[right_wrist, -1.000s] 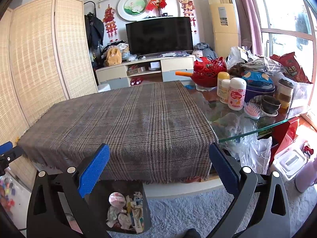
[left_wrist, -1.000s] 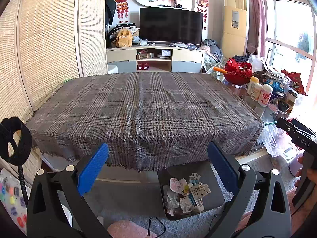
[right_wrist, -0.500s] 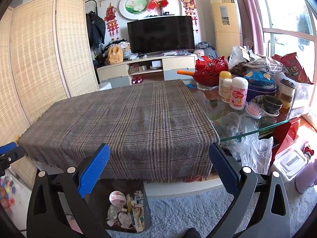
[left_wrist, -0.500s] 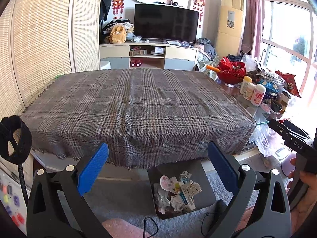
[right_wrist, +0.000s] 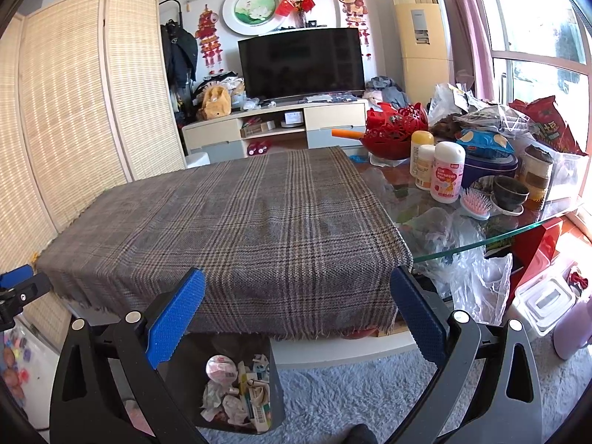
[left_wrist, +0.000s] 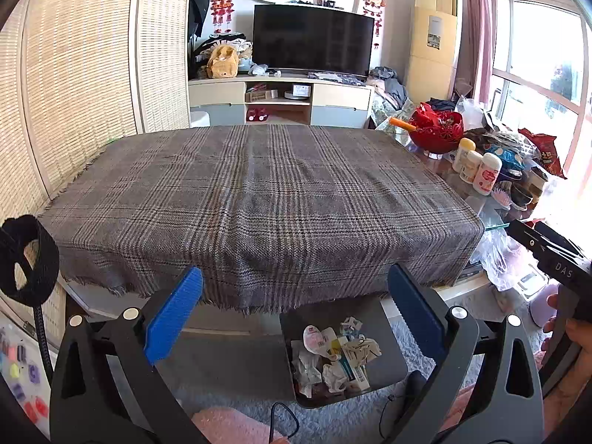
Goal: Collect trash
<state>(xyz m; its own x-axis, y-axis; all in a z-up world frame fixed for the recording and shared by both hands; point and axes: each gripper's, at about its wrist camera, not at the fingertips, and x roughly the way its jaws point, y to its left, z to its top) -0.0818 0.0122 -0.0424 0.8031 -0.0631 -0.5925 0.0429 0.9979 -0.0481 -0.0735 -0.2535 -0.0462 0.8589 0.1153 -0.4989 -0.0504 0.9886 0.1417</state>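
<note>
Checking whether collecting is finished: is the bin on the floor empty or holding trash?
Holding trash: crumpled paper and wrappers lie inside the dark bin, open-topped, by the table edge.

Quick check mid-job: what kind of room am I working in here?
Most likely a home living room: a TV on a low cabinet, a table under a plaid cloth, and a trash bin on the carpet beside it.
</note>
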